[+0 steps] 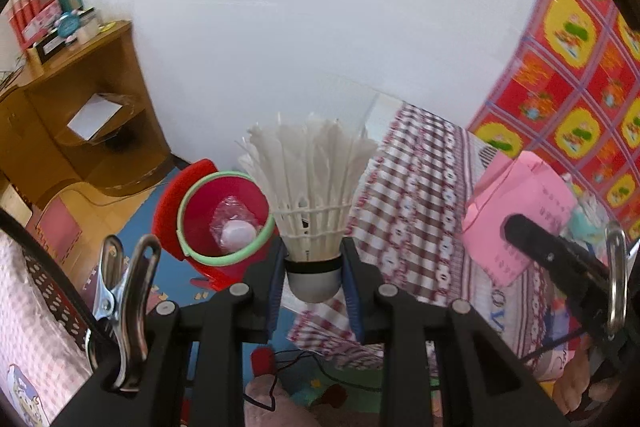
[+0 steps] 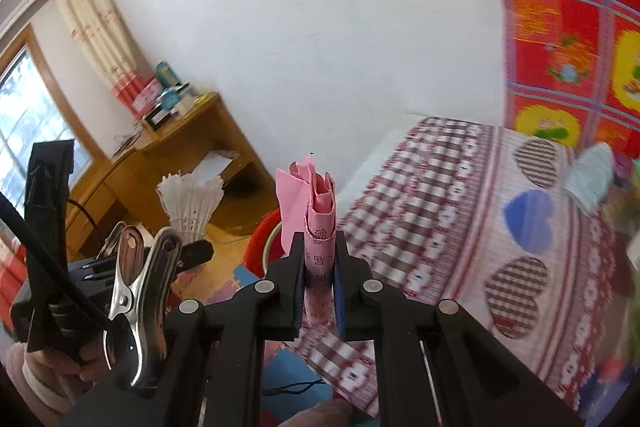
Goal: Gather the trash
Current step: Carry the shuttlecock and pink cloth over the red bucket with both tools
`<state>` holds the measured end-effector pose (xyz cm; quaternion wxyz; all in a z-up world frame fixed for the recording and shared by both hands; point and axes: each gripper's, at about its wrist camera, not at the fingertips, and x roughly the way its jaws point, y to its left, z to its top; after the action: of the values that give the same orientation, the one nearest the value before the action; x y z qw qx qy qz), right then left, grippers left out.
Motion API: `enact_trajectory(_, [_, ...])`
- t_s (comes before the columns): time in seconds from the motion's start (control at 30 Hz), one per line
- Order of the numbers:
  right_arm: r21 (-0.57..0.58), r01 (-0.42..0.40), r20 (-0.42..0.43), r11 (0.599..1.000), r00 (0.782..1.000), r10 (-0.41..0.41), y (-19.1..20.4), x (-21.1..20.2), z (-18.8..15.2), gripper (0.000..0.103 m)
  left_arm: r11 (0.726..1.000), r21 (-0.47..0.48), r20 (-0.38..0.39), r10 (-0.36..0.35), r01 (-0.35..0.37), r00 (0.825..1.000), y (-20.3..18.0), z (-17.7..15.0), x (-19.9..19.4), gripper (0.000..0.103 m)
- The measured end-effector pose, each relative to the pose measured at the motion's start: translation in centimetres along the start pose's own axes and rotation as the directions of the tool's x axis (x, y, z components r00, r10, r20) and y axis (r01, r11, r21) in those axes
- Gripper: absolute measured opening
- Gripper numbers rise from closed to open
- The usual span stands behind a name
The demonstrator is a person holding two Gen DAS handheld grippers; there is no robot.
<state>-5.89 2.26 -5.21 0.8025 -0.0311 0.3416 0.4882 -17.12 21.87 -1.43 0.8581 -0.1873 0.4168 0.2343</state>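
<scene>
My left gripper [image 1: 314, 267] is shut on a white feather shuttlecock [image 1: 308, 187], clamping its grey cork base with the feathers standing up. Just left of and beyond it stands a red bin [image 1: 200, 223] with a green rim, holding crumpled clear plastic and a white ball. My right gripper [image 2: 319, 269] is shut on a folded pink paper [image 2: 318, 223] printed with black characters. In the left wrist view that pink paper [image 1: 516, 219] and the right gripper show at the right. From the right wrist view the shuttlecock [image 2: 191, 205] appears at the left, and a slice of the bin [image 2: 262, 247] peeks behind my fingers.
A bed with a red-and-white checked cover [image 2: 460, 227] fills the right side. A wooden desk [image 1: 80, 131] with boxes on top stands at the left wall. A red and yellow patterned cloth [image 1: 580, 75] hangs at the far right. Blue foam floor mats [image 1: 140, 215] surround the bin.
</scene>
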Motion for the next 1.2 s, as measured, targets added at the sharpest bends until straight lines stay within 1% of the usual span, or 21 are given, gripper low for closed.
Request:
enact_trajectory(0.13, [-0.011,-0.046,-0.015,0.999,0.999,0.046,1.8,2.0,0.3,0.013,1.0,-0.014,-0.004,0.014,-0.014,1.0,2.4,0.9,0.4,0.028])
enact_trajectory(0.23, [-0.031,-0.064,-0.027,0.997,0.998,0.063,3.6,3.7,0.7,0.013,1.0,-0.013,0.002,0.027,-0.027,1.0,4.0,1.6,1.0,0.028])
enact_trajectory(0.5, [-0.073,-0.078,-0.068,0.994,0.995,0.073,7.4,8.4,2.0,0.013,0.998,-0.045,-0.03,0.035,-0.036,0.999,8.9,3.4,3.8,0.028])
enact_trajectory(0.73, [-0.079,-0.071,-0.138,0.994,0.989,0.06,9.8,14.2,3.4,0.013,0.997,-0.067,-0.073,0.022,-0.027,0.997,12.9,4.6,7.7,0.028])
enact_trajectory(0.97, [-0.078,-0.083,-0.225,0.993,0.972,0.064,11.7,21.1,4.7,0.013,0.998,-0.061,-0.108,0.017,-0.023,0.994,15.9,5.6,11.8,0.028])
enact_trajectory(1.1, [-0.077,-0.069,-0.273,0.995,0.961,0.045,12.1,24.9,5.0,0.013,0.997,-0.077,-0.135,-0.013,0.003,0.991,17.6,5.9,14.5,0.028])
enact_trajectory(1.2, [-0.072,-0.053,-0.319,0.996,0.947,0.027,11.9,27.6,5.0,0.013,0.996,-0.093,-0.151,-0.029,0.015,0.988,18.8,5.9,16.5,0.028])
